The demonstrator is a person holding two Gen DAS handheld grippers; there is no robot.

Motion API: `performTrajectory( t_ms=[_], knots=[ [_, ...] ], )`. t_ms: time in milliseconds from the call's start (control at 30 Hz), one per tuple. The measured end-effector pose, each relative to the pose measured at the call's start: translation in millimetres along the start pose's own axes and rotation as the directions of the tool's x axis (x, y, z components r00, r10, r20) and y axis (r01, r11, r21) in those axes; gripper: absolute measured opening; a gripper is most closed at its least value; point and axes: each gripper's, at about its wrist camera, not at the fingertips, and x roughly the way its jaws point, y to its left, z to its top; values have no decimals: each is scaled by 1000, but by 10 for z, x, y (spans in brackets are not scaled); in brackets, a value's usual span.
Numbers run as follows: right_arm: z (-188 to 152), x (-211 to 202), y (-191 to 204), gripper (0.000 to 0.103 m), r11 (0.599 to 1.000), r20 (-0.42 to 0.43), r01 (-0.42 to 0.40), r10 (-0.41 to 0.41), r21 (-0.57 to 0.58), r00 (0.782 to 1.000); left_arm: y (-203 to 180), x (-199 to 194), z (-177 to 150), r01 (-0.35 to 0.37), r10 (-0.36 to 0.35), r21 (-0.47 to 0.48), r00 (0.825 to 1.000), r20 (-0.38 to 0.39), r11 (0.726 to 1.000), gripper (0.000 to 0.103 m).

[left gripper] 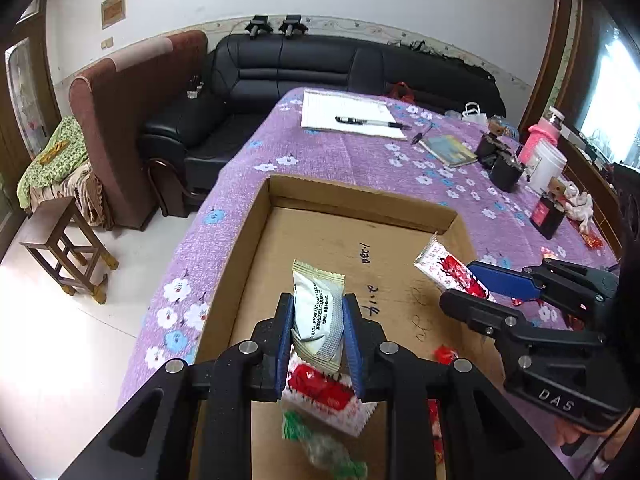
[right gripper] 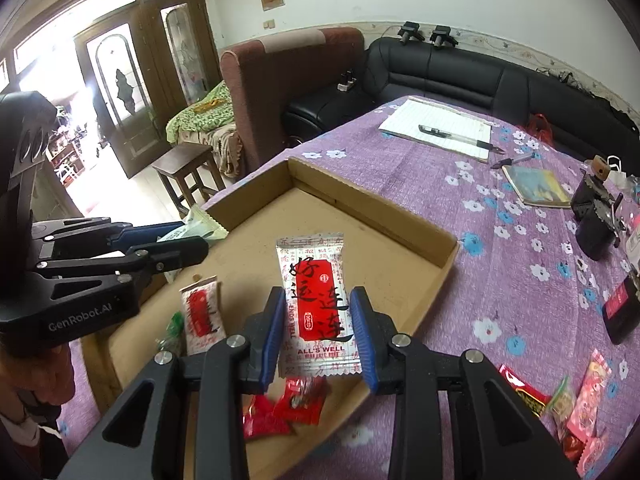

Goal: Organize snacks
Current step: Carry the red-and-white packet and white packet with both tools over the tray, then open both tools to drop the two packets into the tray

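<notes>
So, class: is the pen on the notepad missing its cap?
No, the pen lies across the notepad with a black cap on one end.

Table [right gripper: 500,280] w/ purple flowered cloth. On it: shallow cardboard box [right gripper: 400,216] near front-left edge; notepad [right gripper: 436,126] w/ pen [right gripper: 460,138] on top at far end; small book [right gripper: 536,186] beside it; black containers [left gripper: 506,170], white tub [left gripper: 546,166] on right; loose snack packets [right gripper: 576,404] front right.
</notes>
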Motion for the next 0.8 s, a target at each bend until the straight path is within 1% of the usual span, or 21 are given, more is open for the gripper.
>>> performTrajectory(
  t_ms=[200,267,333,400,500,533,567,633,733,767,800],
  knots=[
    [24,210,-26,32,1000,-40,17,-17,-6,999,-7,209,75,-15,15,6,999,-39,1000,25],
    [18,253,-41,33,1000,-53,11,-11,-2,999,3,247,84,-27,26,-3,999,-46,1000,27],
    [15,268,-59,34,1000,-54,13,-12,7,998,16,277,86,-33,32,-9,998,-57,999,33],
    [9,274,-93,34,1000,-53,6,-5,20,999,7,296,84,-43,42,-5,997,-58,999,36],
    [-6,275,-135,34,1000,-55,4,-2,28,998,-6,301,77,-61,60,1,996,-58,998,48],
    [-9,275,-147,37,1000,-56,2,0,30,998,-5,290,78,-62,62,0,997,-54,998,55],
    [-15,266,-155,39,999,-57,-6,8,35,998,-6,269,80,-59,59,-3,997,-44,998,67],
    [-22,223,-165,49,999,-47,-5,7,41,999,-10,229,84,-63,63,-5,998,-30,998,75],
    [-15,124,-169,60,999,-16,-9,9,42,1000,-43,163,95,-94,94,8,995,-13,996,75],
    [-11,80,-164,62,999,-5,-7,7,38,1000,-63,137,94,-104,104,17,995,-9,994,75],
    [-8,50,-157,65,999,1,-4,4,35,1000,-69,120,94,-109,109,21,994,-7,994,76]
  ],
)
